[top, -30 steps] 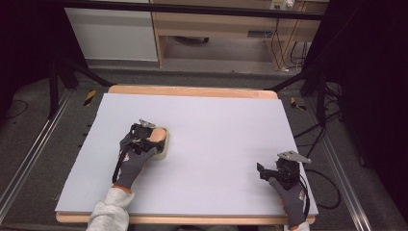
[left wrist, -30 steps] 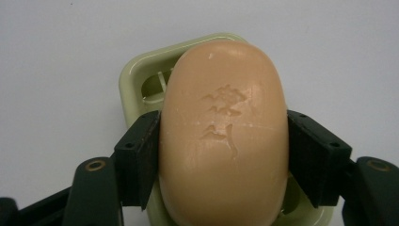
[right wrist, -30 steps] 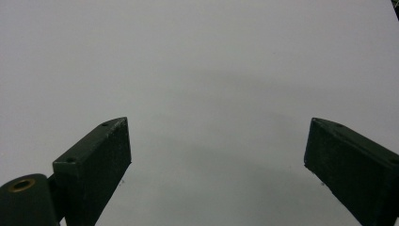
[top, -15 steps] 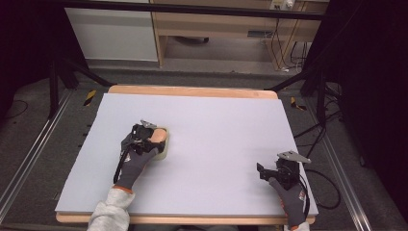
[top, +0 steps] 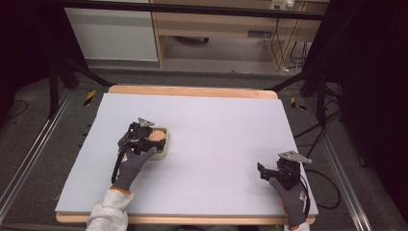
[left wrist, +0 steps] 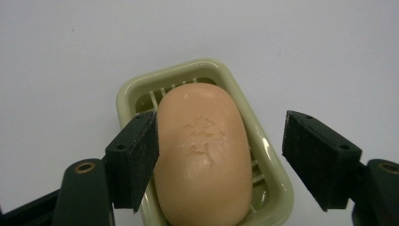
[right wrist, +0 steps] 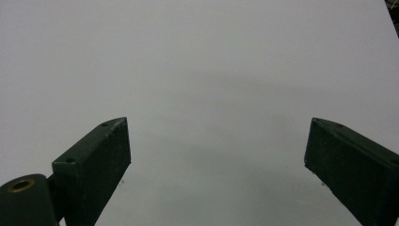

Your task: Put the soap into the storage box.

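A peach oval soap bar (left wrist: 202,155) lies in a pale green soap dish (left wrist: 235,77) on the left half of the lavender table mat (top: 216,120). My left gripper (left wrist: 219,136) is open and straddles the bar. Its left pad (left wrist: 139,160) rests against the soap's side, while the right pad (left wrist: 315,155) stands well clear. From above, the soap (top: 155,136) and dish (top: 162,153) peek out just past the left gripper (top: 144,132). My right gripper (top: 269,171) is open over bare mat near the front right corner, jaws wide in the right gripper view (right wrist: 216,136).
The mat covers a wooden table whose edge (top: 192,90) shows at the back. Black stand legs (top: 72,72), cables (top: 317,144) and a wooden cabinet (top: 216,29) sit beyond and beside the table.
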Tool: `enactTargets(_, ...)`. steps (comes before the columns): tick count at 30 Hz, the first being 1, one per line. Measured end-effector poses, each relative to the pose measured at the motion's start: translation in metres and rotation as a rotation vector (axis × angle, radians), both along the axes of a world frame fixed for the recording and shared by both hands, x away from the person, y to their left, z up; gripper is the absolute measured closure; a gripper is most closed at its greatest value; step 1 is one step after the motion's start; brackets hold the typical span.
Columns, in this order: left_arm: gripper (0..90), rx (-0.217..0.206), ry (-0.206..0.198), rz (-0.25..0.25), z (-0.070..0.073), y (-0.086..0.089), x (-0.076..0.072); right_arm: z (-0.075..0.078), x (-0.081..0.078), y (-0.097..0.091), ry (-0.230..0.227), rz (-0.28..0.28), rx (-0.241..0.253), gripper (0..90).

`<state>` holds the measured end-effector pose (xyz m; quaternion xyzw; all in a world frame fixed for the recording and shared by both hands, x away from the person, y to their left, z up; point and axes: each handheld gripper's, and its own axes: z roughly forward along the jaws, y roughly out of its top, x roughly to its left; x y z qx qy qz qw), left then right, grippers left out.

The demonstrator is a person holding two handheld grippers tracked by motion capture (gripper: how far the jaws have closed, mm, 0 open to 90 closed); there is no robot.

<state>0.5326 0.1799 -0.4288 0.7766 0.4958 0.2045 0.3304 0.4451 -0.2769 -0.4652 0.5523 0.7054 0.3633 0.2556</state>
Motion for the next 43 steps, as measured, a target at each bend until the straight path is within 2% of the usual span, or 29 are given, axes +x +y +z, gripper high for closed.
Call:
enactTargets(2, 26.9, -0.005, -0.006, -0.002, 0.002, 0.000, -0.002, 0.000, 0.000, 0.000, -0.001, -0.001, -0.001, 7.9)
enactTargets(4, 26.6, -0.027, -0.020, -0.020, 0.006, 0.001, -0.007, 0.001, -0.001, -0.001, -0.006, -0.008, 0.002, 7.6)
enactTargets(8, 26.0, -0.020, -0.047, -0.049, 0.009, 0.003, -0.014, 0.001, -0.001, -0.002, -0.006, -0.014, 0.001, 7.3)
enactTargets(12, 25.3, -0.039, -0.072, -0.068, 0.011, 0.009, -0.022, 0.000, -0.001, -0.003, -0.005, -0.025, -0.002, 7.0)
enactTargets(18, 23.8, -0.053, -0.094, -0.066, 0.010, 0.020, -0.034, 0.000, -0.001, -0.007, -0.002, -0.039, -0.020, 6.7)
enactTargets(21, 23.5, -0.077, -0.107, -0.058, 0.009, 0.028, -0.041, -0.002, -0.001, -0.009, 0.000, -0.047, -0.023, 6.6)
enactTargets(25, 22.8, -0.072, -0.122, -0.060, 0.003, 0.036, -0.050, -0.002, -0.001, -0.011, 0.004, -0.057, -0.020, 6.6)
enactTargets(30, 21.8, -0.068, -0.126, -0.052, -0.003, 0.046, -0.061, -0.003, -0.001, -0.013, 0.006, -0.062, -0.029, 6.5)
enactTargets(35, 20.5, -0.062, -0.111, -0.033, -0.015, 0.060, -0.072, -0.003, -0.002, -0.014, 0.012, -0.069, -0.031, 6.4)
enactTargets(43, 19.2, -0.054, -0.095, 0.001, -0.024, 0.082, -0.078, -0.004, -0.002, -0.017, 0.015, -0.071, -0.037, 6.3)
